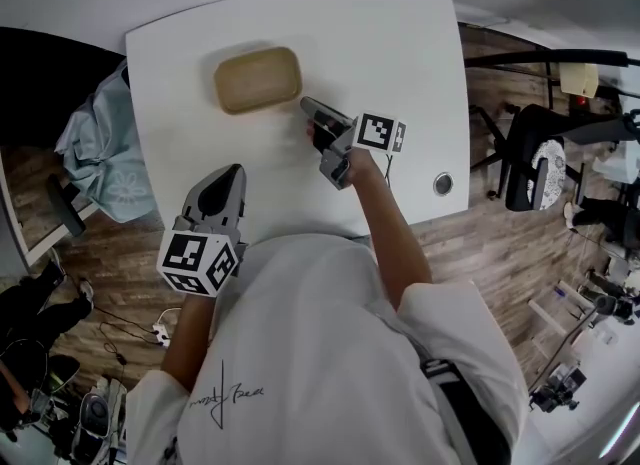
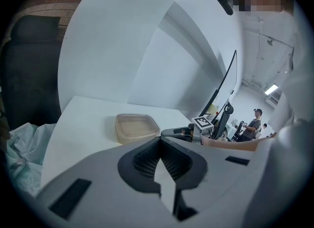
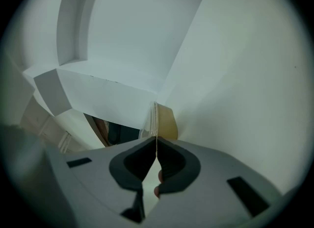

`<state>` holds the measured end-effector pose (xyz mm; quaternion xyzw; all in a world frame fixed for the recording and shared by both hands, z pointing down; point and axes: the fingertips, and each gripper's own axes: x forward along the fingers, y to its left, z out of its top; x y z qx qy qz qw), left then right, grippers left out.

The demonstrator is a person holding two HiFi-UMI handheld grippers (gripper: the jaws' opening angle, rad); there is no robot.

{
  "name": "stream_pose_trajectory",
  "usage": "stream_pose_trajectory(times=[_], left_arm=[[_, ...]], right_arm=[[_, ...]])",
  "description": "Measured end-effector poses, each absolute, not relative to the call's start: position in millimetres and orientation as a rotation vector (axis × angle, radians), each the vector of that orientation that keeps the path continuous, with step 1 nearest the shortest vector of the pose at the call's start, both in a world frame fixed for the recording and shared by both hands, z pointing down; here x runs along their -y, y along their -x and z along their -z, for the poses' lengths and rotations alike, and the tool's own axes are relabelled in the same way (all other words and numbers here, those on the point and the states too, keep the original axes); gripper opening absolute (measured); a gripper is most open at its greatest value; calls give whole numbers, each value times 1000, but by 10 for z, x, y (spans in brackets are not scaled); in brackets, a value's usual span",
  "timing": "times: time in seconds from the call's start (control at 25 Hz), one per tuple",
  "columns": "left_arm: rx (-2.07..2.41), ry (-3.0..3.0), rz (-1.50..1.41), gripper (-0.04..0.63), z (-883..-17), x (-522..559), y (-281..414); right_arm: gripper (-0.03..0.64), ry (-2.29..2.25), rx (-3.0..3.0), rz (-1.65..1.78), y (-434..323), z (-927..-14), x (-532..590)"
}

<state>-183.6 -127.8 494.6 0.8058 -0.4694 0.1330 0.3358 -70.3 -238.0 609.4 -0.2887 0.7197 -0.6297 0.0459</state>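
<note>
On white table (image 1: 400, 73): right gripper (image 1: 308, 105), jaws together, just beside tan container (image 1: 258, 79) (looks light); careless nudge could slide it. Left gripper (image 1: 235, 171) closed too.

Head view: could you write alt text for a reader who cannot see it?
Seen from above, a person in a white shirt holds tongs in each hand over a white table. The right tongs point at a tan container, close to its corner; the left tongs hover at the table's near edge.
</note>
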Motion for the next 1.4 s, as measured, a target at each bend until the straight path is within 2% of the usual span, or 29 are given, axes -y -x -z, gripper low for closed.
stream_pose_trajectory(times=[1.4], left_arm=[[1213, -2113, -226, 6, -4809, 1220, 1800]], right_arm=[[12, 842, -2189, 1857, 729, -5679, 2324]])
